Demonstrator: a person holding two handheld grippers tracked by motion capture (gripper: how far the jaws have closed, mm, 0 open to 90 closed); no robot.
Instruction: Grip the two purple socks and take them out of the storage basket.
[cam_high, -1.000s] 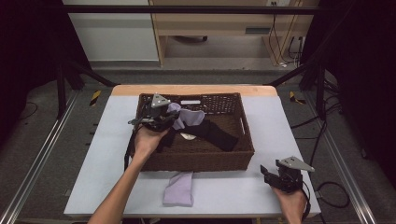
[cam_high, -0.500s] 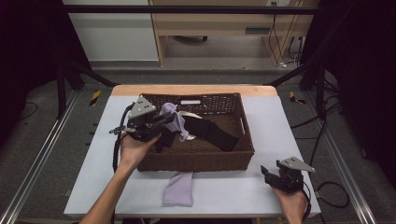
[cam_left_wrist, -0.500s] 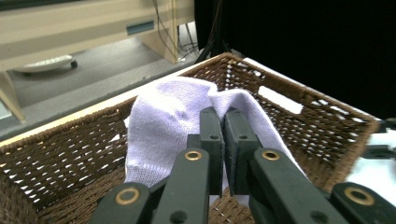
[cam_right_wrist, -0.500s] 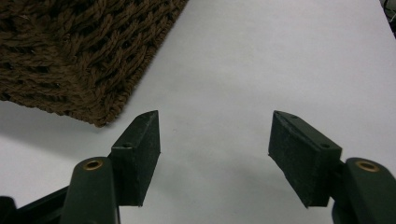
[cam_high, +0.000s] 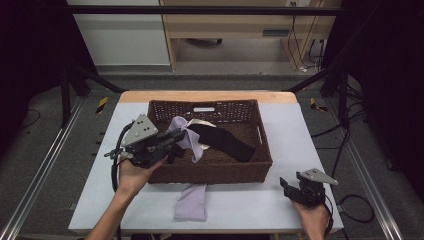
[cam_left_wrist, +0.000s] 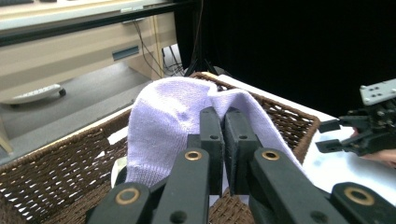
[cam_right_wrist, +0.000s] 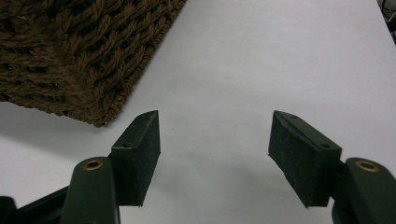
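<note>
Your left gripper (cam_high: 172, 141) is clenched on a lilac sock (cam_high: 182, 135), holding it above the left end of the basket (cam_high: 260, 150), where a black sock (cam_high: 225, 142) lies. A second lilac sock (cam_high: 191, 202) lies on the table (cam_high: 300, 125) before the basket. Your right gripper (cam_high: 290, 187) rests at the near right corner, jaws wide apart.

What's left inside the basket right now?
In the wicker basket lie a black sock and something pale partly under it. The lavender sock, clamped in the left gripper, hangs over them, hiding what's beneath.
</note>
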